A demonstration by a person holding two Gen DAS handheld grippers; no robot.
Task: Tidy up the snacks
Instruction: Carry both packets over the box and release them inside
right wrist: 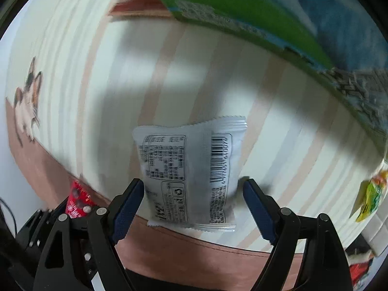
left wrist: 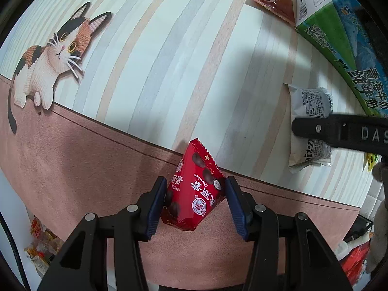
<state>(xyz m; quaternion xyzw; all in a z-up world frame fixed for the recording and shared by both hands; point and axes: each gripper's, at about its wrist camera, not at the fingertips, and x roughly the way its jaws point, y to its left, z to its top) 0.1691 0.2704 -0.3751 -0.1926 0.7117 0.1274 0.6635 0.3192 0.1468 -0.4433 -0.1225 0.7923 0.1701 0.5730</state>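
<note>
Lying between right gripper (right wrist: 194, 194): white packet (right wrist: 189, 169)

The worktop (left wrist: 184, 48) wears a mat of pale vertical stripes in white, grey and beige, spreading ahead of both sets of jaws, with soft-edged shadows falling across the stripes. Nearer the jaws the stripes give way to a dusty pink band (left wrist: 72, 160) edged by a thin line of dark stitching, which runs directly beneath them. Ahead and to the left of the jaws, a printed calico cat (left wrist: 48, 58) sits with its paws on the pink border; the right wrist view shows it only as a blur.
</note>
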